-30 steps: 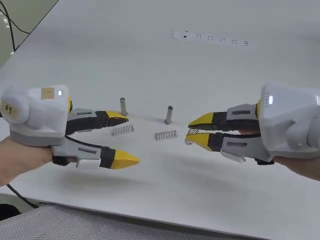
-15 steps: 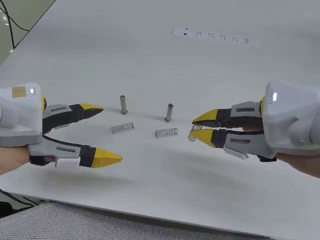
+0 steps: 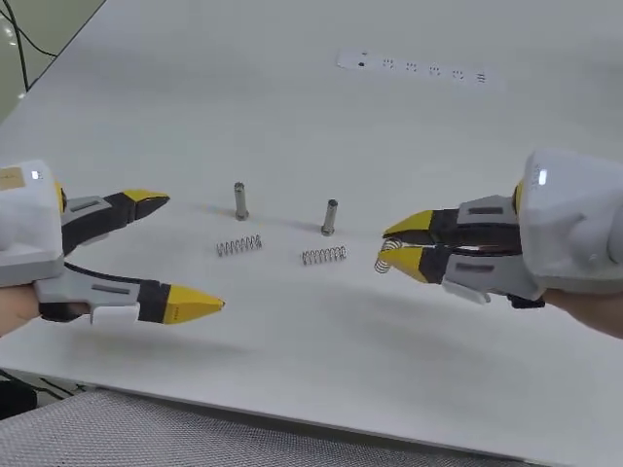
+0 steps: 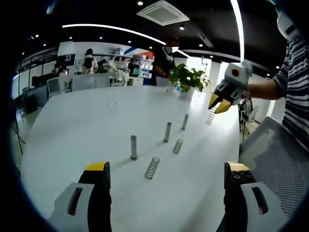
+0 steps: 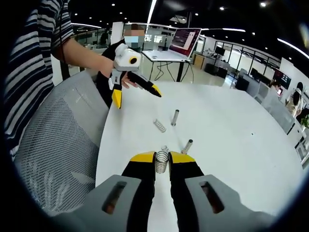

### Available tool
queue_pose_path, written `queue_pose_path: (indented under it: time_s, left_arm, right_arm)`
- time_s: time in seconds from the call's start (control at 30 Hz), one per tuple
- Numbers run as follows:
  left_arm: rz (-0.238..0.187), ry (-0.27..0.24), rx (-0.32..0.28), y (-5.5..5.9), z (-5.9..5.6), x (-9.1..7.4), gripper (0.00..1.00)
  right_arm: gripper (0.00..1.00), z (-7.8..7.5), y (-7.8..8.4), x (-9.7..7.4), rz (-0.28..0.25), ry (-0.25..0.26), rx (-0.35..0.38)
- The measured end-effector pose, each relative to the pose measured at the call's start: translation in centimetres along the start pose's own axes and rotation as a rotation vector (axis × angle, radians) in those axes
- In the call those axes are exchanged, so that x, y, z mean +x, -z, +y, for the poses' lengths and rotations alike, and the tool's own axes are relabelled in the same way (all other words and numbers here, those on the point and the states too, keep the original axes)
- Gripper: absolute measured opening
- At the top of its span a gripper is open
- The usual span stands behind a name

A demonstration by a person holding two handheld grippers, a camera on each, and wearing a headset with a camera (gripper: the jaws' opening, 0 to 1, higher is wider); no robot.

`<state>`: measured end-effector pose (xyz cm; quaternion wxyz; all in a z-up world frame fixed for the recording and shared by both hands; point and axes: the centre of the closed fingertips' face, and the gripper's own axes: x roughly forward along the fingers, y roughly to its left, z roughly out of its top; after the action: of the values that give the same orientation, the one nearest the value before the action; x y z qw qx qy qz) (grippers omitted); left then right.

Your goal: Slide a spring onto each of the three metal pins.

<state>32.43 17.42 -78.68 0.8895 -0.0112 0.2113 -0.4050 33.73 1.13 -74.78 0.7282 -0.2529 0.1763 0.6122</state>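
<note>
Left gripper view: white workbench [image 4: 82, 125], three upright pins [image 4: 167, 131], open-plan office [image 4: 91, 67] behind.

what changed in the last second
The left gripper drew back to the person's left, away from the pins, jaws open. The right gripper eased slightly right, still shut on a spring. The two loose springs and the pins stayed put.

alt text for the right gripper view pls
The right claw is shut on a spring over a white table. Ahead stand a near pin and a far pin, a loose spring by the far one, and the open left claw beyond.
</note>
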Motion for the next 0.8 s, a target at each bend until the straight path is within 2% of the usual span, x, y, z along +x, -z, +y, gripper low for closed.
queue_pose_path:
  time_s: [0.13, 0.3, 0.57, 0.8]
  left_arm:
    - [0.001, -0.004, -0.001, 0.0, 0.2, -0.2, 0.97]
    - [-0.006, -0.006, -0.003, -0.2, 0.2, -0.3, 0.97]
    - [-0.007, -0.007, 0.004, -0.2, 0.1, -0.1, 0.97]
    - [-0.006, -0.011, 0.001, -0.1, 0.3, -0.1, 0.97]
  right_arm:
    - [0.12, -0.6, 0.6, -0.2, 0.018, 0.009, 0.009]
    - [0.12, -2.5, 1.3, -0.9, 0.038, 0.048, 0.019]
    - [0.12, -4.8, 1.8, -1.9, 0.045, 0.103, 0.038]
    - [0.12, -6.1, 2.2, -2.2, 0.049, 0.137, 0.051]
